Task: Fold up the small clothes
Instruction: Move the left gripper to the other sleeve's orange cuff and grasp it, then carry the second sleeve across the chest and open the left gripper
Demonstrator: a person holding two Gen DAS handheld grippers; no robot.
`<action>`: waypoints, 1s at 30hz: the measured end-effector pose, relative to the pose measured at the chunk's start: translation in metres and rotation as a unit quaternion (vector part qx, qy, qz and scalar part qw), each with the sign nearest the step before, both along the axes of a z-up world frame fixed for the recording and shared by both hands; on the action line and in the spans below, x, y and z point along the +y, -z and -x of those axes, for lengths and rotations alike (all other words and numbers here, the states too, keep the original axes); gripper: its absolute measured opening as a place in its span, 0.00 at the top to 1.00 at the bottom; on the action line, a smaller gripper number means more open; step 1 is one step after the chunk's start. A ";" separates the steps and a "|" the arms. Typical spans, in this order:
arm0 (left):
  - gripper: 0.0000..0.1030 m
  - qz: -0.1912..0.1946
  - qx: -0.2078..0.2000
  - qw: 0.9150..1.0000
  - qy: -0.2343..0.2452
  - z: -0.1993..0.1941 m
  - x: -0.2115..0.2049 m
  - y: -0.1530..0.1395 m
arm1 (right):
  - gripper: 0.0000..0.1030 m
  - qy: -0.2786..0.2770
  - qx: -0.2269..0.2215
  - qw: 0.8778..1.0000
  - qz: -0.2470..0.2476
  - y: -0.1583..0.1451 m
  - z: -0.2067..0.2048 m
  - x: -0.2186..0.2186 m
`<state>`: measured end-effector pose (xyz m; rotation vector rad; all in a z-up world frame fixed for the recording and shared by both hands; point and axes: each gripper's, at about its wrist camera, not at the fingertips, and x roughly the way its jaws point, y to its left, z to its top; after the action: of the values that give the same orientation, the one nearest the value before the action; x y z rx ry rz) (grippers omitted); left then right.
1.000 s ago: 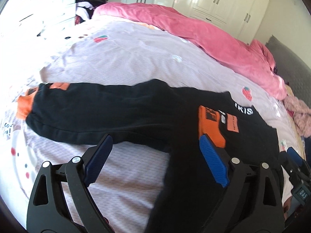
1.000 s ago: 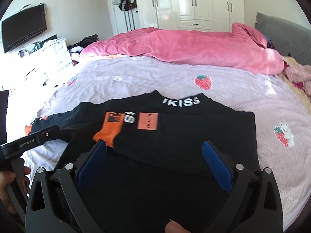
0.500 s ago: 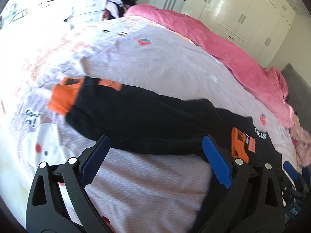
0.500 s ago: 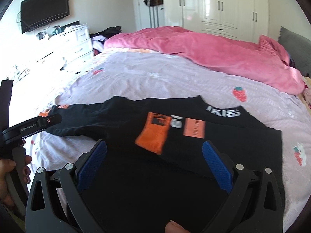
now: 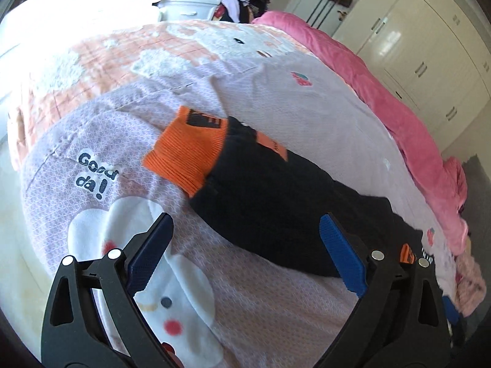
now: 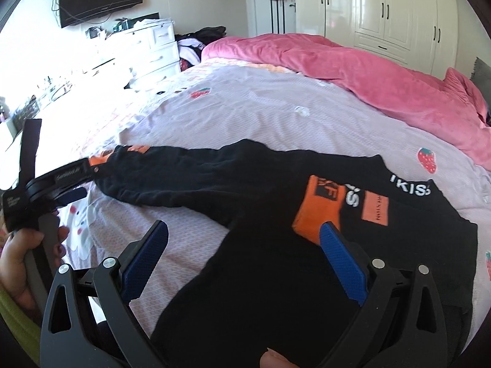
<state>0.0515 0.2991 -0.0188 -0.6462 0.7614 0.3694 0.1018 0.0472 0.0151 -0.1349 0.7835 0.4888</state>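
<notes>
Lilac bedsheet (image 5: 276, 322) under black top (image 6: 260, 276). Right sleeve (image 6: 362, 214) folded in, left sleeve (image 5: 276, 214) pending. Both grippers (image 5: 245, 257) (image 6: 244, 257) wide open, empty. Next: pinch orange cuff (image 5: 187, 156).

A small black sweatshirt (image 6: 276, 245) lies flat on a lilac bedsheet (image 6: 245, 122). One sleeve (image 5: 276, 208) stretches out sideways, ending in an orange cuff (image 5: 187, 153). The other sleeve appears folded across the chest, its orange cuff (image 6: 319, 208) beside white lettering.

black sweatshirt (image 6: 260, 276) | orange cuff (image 5: 187, 156) | lilac strawberry-print sheet (image 6: 276, 122) | pink duvet (image 6: 353, 64)
</notes>
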 end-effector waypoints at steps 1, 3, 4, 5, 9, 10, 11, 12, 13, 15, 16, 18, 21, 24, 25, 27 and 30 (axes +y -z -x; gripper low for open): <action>0.13 0.006 0.000 1.000 -0.005 -0.001 0.005 0.003 | 0.04 -0.002 0.002 1.000 0.001 0.001 0.001 0.001; 0.18 0.025 -0.001 1.000 -0.015 -0.004 0.015 0.009 | 0.04 -0.004 0.004 1.000 0.006 0.004 0.002 0.003; 0.21 0.029 -0.003 0.999 -0.020 -0.005 0.019 0.011 | 0.04 -0.003 0.005 1.000 0.008 0.005 0.002 0.003; 0.27 0.031 -0.004 0.999 -0.026 -0.006 0.022 0.013 | 0.04 -0.002 0.006 1.000 0.008 0.007 0.001 0.003; 0.51 0.027 -0.007 0.998 -0.048 -0.012 0.031 0.014 | 0.04 0.012 0.018 1.000 0.003 0.012 -0.003 -0.006; 0.58 0.029 -0.010 0.998 -0.053 -0.014 0.034 0.013 | 0.04 0.017 0.022 1.000 0.001 0.013 -0.004 -0.009; 0.64 0.031 -0.013 0.998 -0.054 -0.015 0.035 0.013 | 0.04 0.023 0.028 0.999 -0.001 0.014 -0.006 -0.013; 0.68 0.032 -0.020 0.998 -0.055 -0.016 0.036 0.010 | 0.04 0.028 0.032 0.999 -0.003 0.016 -0.008 -0.017; 0.78 0.031 -0.024 0.998 -0.055 -0.018 0.036 0.008 | 0.04 0.032 0.035 0.999 -0.005 0.017 -0.010 -0.020; 0.88 0.026 -0.038 0.998 -0.053 -0.019 0.033 0.000 | 0.04 0.044 0.043 0.998 -0.011 0.019 -0.013 -0.029; 0.95 0.024 -0.044 0.997 -0.050 -0.019 0.031 -0.004 | 0.04 0.050 0.046 0.998 -0.014 0.020 -0.014 -0.033; 0.96 0.021 -0.059 0.997 -0.042 -0.017 0.025 -0.013 | 0.04 0.066 0.051 0.996 -0.021 0.022 -0.017 -0.046; 0.97 0.016 -0.084 0.996 -0.011 -0.014 0.006 -0.035 | 0.04 0.092 0.061 0.993 -0.028 0.025 -0.021 -0.065; 0.97 0.013 -0.102 0.995 0.018 -0.015 -0.014 -0.053 | 0.04 0.132 0.066 0.989 -0.033 0.028 -0.023 -0.092; 0.97 0.009 -0.108 0.994 0.031 -0.016 -0.022 -0.061 | 0.04 0.143 0.067 0.987 -0.036 0.029 -0.024 -0.101; 0.97 0.004 -0.118 0.991 0.054 -0.019 -0.040 -0.073 | 0.04 0.167 0.069 0.983 -0.038 0.030 -0.025 -0.120; 0.97 -0.002 -0.129 0.988 0.084 -0.022 -0.067 -0.086 | 0.04 0.200 0.070 0.976 -0.043 0.031 -0.024 -0.149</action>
<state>0.0739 0.2322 0.0674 -0.6069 0.5621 0.1293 0.1255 -0.1015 -0.0156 0.1389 0.9000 0.1497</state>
